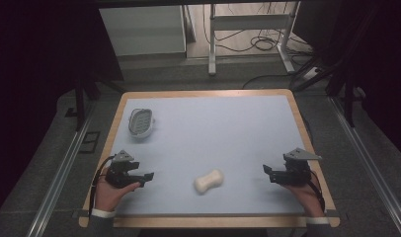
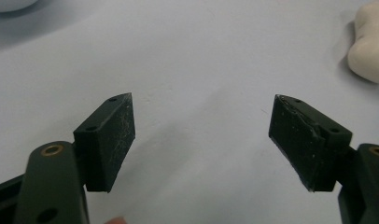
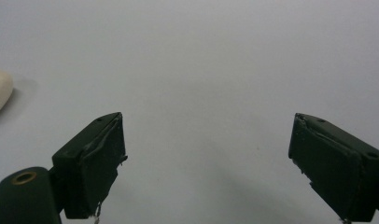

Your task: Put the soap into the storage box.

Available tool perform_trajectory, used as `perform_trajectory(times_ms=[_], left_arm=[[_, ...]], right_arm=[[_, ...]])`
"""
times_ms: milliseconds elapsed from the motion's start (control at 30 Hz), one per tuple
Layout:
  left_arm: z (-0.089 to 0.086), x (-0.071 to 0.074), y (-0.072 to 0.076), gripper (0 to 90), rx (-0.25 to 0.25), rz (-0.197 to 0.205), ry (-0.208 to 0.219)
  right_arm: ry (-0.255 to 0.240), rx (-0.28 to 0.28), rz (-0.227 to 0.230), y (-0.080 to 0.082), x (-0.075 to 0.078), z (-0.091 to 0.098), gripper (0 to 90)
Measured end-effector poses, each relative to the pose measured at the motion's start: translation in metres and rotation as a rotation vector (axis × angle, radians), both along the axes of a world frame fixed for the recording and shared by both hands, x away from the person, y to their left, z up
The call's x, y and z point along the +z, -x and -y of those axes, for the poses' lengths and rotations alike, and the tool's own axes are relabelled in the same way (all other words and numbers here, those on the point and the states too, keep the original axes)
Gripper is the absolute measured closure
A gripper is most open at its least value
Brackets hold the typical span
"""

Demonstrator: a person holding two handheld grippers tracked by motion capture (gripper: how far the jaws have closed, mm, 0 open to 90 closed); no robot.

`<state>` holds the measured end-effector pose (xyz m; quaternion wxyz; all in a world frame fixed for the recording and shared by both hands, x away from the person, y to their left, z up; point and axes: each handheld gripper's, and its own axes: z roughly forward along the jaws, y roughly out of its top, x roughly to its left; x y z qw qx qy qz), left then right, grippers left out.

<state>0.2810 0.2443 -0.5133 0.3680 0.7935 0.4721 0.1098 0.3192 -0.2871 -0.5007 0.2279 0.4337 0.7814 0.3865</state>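
Nearest, along the counter's [image 1: 248,128] front edge, the left gripper [image 1: 145,178] sits by the front left corner and the right gripper [image 1: 267,174] by the front right corner, each matte black plastic with a grey three-cornered plate on top. Both have their jaws spread wide with nothing between them; the flat rubbery pads [image 2: 116,135] look scuffed and scratched, with peeling edges in the right gripper view. Between the two grippers, close to the front edge and touching neither, lies a cream soap bar [image 1: 209,181], smooth, rounded and pinched at the waist. Farther back, near the left edge, rests an oval white soap dish [image 1: 140,122] with a ridged grey inside, on the pale blue, wood-rimmed top
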Motion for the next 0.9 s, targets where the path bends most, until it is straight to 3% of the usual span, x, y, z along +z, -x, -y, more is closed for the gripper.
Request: perform_trajectory(times_ms=[200, 567, 900], left_arm=[[-0.0019, 0.0023, 0.0031, 23.0, 0.000, 0.011, 0.000], [0.0015, 0.0061, 0.0032, 23.0, -0.012, 0.023, -0.005], [0.0059, 0.0083, 0.0039, 23.1, -0.009, 0.022, -0.021]], right_arm=[[-0.030, -0.028, 0.002, -0.0015, 0.0020, 0.0068, 10.6], [-0.016, -0.002, -0.010, 0.0015, -0.0017, 0.0015, 10.7], [-0.035, -0.026, -0.021, 0.0032, -0.0025, 0.0106, 10.7]])
